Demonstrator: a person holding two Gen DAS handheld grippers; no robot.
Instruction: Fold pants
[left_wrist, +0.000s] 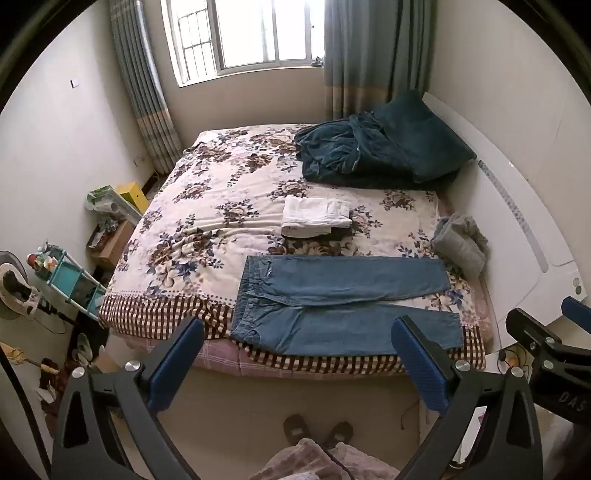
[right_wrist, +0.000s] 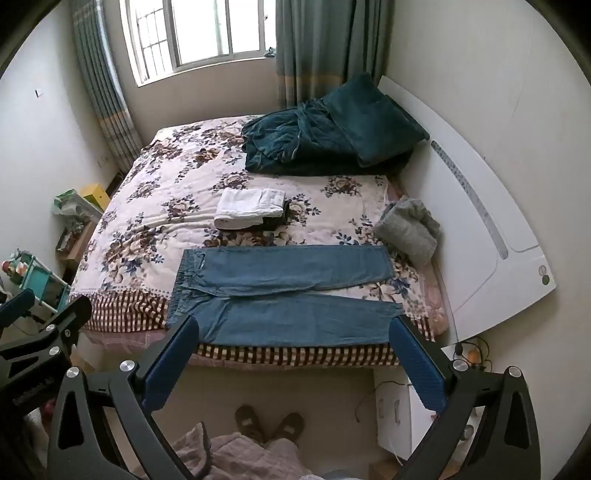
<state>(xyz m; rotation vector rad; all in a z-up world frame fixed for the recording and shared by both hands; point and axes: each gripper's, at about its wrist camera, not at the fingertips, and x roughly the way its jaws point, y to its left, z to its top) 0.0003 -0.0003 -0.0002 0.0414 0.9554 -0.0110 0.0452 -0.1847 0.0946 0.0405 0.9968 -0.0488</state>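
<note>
The jeans (left_wrist: 343, 302) lie flat along the near edge of the bed (left_wrist: 207, 206), probably soft but weighty denim, best pinched at waistband and hems by the spread, empty left gripper (left_wrist: 295, 365) and right gripper (right_wrist: 291, 363).

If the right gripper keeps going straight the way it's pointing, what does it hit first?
Probably the jeans spread flat on the bed; the open right gripper holds nothing, though depth is hard to judge.
</note>
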